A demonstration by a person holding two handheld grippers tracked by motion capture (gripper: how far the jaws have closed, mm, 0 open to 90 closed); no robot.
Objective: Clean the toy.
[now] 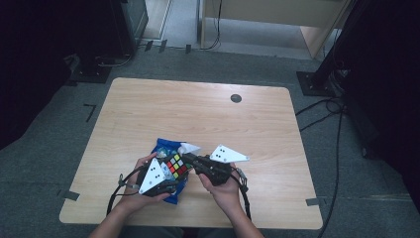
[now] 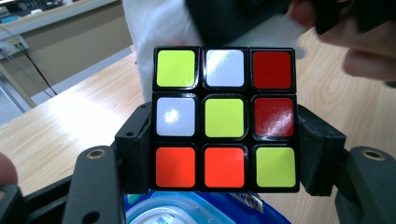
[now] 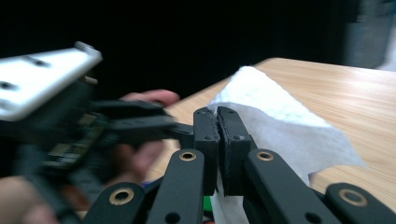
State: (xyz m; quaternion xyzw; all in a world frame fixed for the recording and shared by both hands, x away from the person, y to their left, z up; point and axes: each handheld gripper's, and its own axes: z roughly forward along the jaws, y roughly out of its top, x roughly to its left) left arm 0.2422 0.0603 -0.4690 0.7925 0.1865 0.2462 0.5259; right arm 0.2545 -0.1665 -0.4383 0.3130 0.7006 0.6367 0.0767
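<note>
A scrambled Rubik's cube (image 1: 176, 165) is clamped by its sides in my left gripper (image 1: 174, 169), a little above the table's near edge. In the left gripper view the cube (image 2: 224, 123) faces the camera with yellow, white, red and orange stickers, and the pads (image 2: 135, 149) press on its lower two rows. My right gripper (image 1: 189, 157) points left at the cube, shut on a white wipe (image 1: 189, 148). In the right gripper view the jaws (image 3: 218, 126) meet on the wipe (image 3: 280, 121), which spreads up and to the right.
A blue wipes packet (image 1: 165, 145) lies on the wooden table (image 1: 198, 114) under both grippers; its lid (image 2: 187, 210) is below the cube. A small dark disc (image 1: 236, 98) sits at the table's far side. Cables and stands ring the table on the floor.
</note>
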